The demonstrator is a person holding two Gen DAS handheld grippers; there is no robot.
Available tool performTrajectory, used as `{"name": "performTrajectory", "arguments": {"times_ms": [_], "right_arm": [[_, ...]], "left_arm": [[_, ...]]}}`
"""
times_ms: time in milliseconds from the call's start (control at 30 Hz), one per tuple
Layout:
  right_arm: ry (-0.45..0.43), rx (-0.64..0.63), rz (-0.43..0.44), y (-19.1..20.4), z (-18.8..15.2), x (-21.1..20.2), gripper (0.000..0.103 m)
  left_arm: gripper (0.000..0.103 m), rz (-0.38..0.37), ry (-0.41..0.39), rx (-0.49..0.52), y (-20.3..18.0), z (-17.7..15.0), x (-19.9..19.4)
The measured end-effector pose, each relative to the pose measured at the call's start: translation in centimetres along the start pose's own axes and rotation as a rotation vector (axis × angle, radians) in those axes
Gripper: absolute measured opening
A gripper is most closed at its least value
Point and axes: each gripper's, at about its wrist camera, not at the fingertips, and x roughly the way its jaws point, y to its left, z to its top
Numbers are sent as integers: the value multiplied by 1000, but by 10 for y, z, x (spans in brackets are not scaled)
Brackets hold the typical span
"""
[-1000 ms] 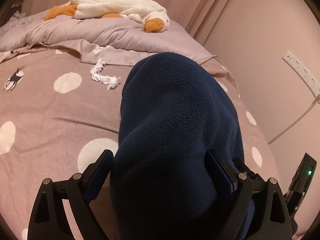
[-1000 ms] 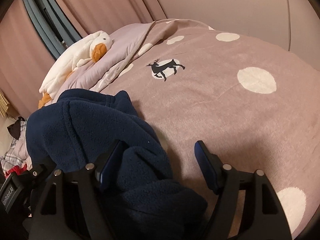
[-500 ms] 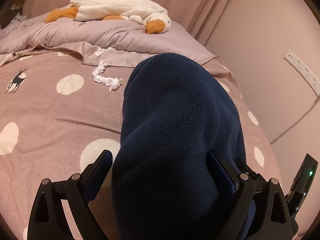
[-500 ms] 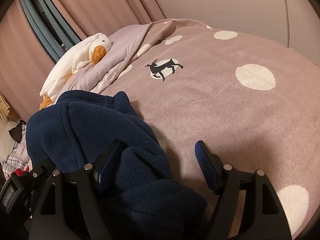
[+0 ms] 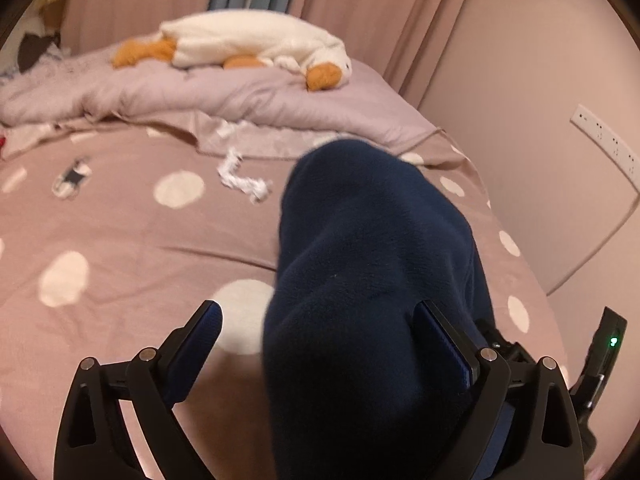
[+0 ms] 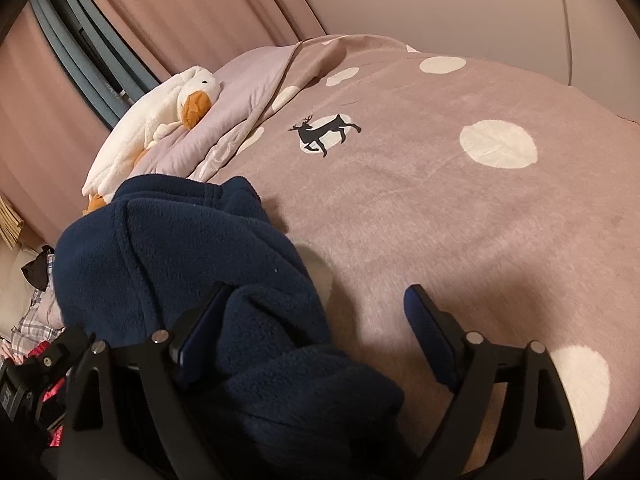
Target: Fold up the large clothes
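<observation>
**Both grippers spread wide around a bunched navy fleece**

The right gripper has its jaws opening: the near pad on its left side lies against the navy fleece, while the other pad stands clear over bare bedspread, so nothing is pinched. The left gripper is spread wide too. Its right pad touches the flank of the fleece, its left pad hangs free with bedspread showing in the gap (a hold here looks unlikely, since one side has daylight).

The fleece sits heaped on the dotted bedspread, a rounded mound running away from the left gripper toward the pillows, its long axis roughly in line with that gripper's fingers. From the right gripper it lies to the left and close in, with open bedspread to the right. Either hand is at the cloth; the left one straddles more of it.

Beyond lie a white knotted rope, and a plush goose on the folded quilt.
</observation>
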Motion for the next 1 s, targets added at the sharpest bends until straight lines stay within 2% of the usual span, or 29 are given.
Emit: {"name": "performTrajectory", "arguments": {"times_ms": [100,233,500,633,1000], "right_arm": [[10,19,17,-2,-3,-11,92],[14,-23,28,6,-5,-30,93],[-47,-145,8,27,-12,-71,94],[-48,-186,2,30,-15,-80,94],[-61,-200,10,24,-16,-93,94]], "left_arm": [[96,45,-37,11,6,2,-16],[96,101,-81,8,17,2,-39],[96,110,-117,-13,31,-3,-71],[96,128,-97,8,30,-9,-71],[96,157,-9,-37,44,-20,-51]]}}
